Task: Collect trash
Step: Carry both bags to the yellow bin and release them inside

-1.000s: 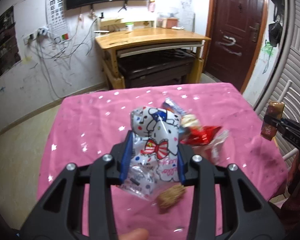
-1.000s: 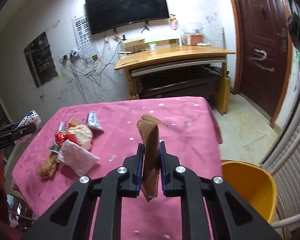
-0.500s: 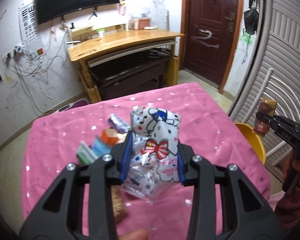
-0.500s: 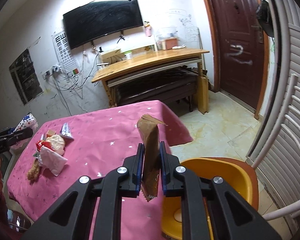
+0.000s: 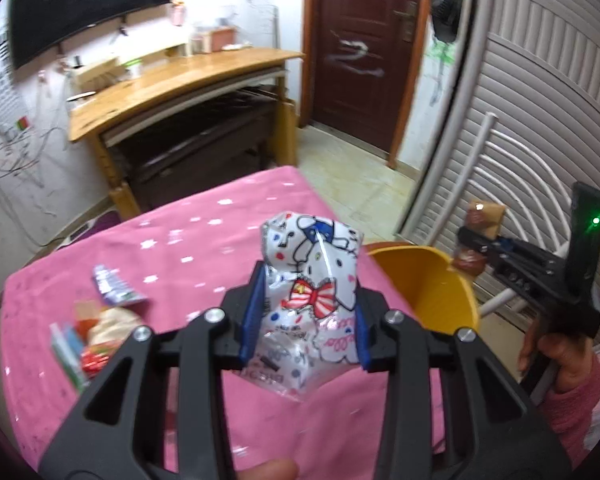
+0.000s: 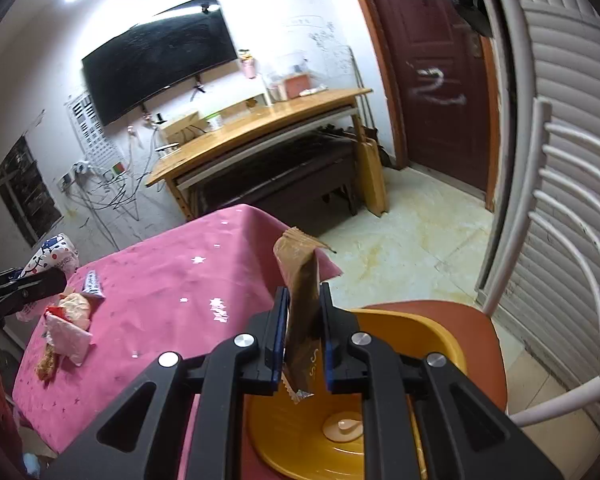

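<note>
My left gripper (image 5: 306, 312) is shut on a white cartoon-cat printed snack bag (image 5: 312, 280), held above the pink table near its right edge. My right gripper (image 6: 302, 320) holds a brown wrapper (image 6: 302, 300) upright between its jaws, directly above a yellow bin (image 6: 432, 332) standing on a red chair seat. The bin also shows in the left wrist view (image 5: 428, 280), beyond the table's right edge, with the right gripper (image 5: 466, 236) and the brown wrapper (image 5: 482, 220) over it. More trash (image 6: 70, 324) lies in a pile on the table's left side; it also shows in the left wrist view (image 5: 96, 328).
The table has a pink star-print cloth (image 6: 168, 280). A white chair back (image 6: 552, 216) curves behind the bin. A wooden desk (image 6: 260, 120) and a dark door (image 6: 436, 60) stand beyond on the tiled floor.
Both grippers have swung right, away from the trash pile. The right gripper with the brown wrapper has moved from over the table to over the yellow bin. The left gripper keeps its bag.
</note>
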Demonstrator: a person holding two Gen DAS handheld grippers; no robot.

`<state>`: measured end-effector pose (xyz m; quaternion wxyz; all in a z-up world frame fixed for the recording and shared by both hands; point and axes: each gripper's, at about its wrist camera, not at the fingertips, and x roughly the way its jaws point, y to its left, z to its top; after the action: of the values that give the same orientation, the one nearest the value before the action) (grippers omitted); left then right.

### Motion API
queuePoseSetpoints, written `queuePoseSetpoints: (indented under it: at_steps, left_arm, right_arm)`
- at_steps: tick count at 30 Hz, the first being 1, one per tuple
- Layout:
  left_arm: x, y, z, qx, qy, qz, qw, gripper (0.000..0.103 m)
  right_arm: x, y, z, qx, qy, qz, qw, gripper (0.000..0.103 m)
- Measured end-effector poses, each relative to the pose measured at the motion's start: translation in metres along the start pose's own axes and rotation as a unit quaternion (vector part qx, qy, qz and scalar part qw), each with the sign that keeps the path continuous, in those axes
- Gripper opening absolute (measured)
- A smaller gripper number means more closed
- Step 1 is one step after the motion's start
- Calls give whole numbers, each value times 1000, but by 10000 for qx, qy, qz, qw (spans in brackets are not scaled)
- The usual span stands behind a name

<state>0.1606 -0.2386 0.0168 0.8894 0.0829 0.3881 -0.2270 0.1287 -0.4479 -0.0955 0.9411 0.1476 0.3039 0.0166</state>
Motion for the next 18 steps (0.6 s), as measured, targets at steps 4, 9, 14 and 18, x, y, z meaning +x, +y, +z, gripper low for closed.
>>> queuePoseSetpoints:
  at_steps: [4,9,14,18]
  left_arm:
    - [27,-32,8,167,208,-193,9995,35]
    - [63,-67,10,382,547,-298,9973,35]
    - [87,-94,11,494,778,-445,9948,36]
    - [99,-112,16,577,889,-507,9931,40]
  right_arm:
    - [6,-18,-2,179,71,-51,9998,10]
    - [11,-35,-7,301,146,-145,9993,10]
    - [14,-55,-11,594,150,-181,9980,10]
    - [15,-65,-13,724,185,-191,9970,10]
